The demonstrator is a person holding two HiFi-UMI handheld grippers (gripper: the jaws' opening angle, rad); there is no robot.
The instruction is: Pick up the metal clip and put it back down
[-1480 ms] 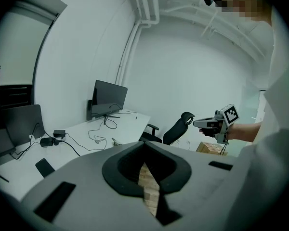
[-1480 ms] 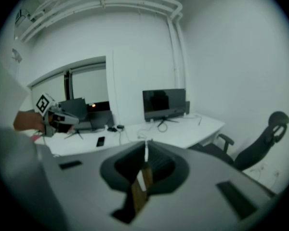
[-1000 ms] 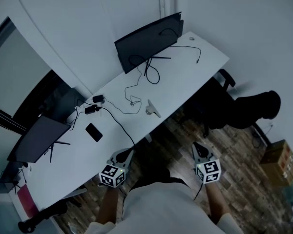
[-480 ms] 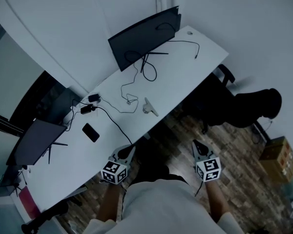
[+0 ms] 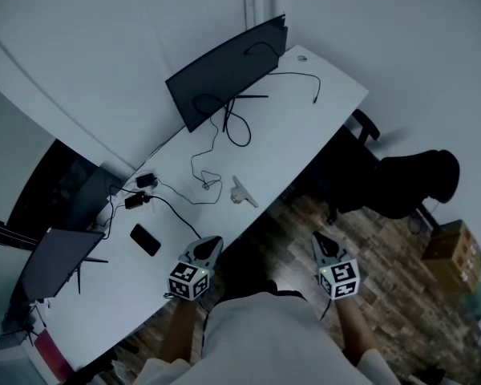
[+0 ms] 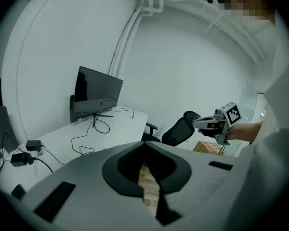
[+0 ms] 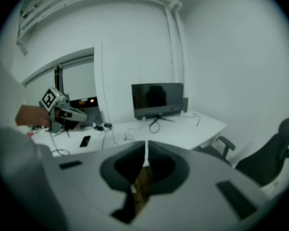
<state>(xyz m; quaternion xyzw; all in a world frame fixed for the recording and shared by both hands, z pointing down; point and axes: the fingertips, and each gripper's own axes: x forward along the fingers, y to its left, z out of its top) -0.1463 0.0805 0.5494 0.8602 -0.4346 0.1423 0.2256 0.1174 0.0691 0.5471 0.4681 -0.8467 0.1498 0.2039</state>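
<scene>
The metal clip (image 5: 242, 191), a single pale angular piece, lies on the smooth white desk (image 5: 313, 127) near its front edge, just beside a thin looped cable (image 5: 204, 179). Two matte grey grippers hang off the desk over the plank-patterned floor (image 5: 385, 295), each with one marker cube: the left gripper (image 5: 212, 241) and the right gripper (image 5: 318, 237) both have their jaws pressed together with nothing between them, well apart from the clip. On the desk stand two flat black monitors (image 5: 224, 70) (image 5: 52, 259), with one slim black phone (image 5: 145, 239) and two small dark adapters (image 5: 144, 180) (image 5: 133, 200). One black padded chair (image 5: 409, 183) and one cardboard box (image 5: 453, 255) sit on the floor
</scene>
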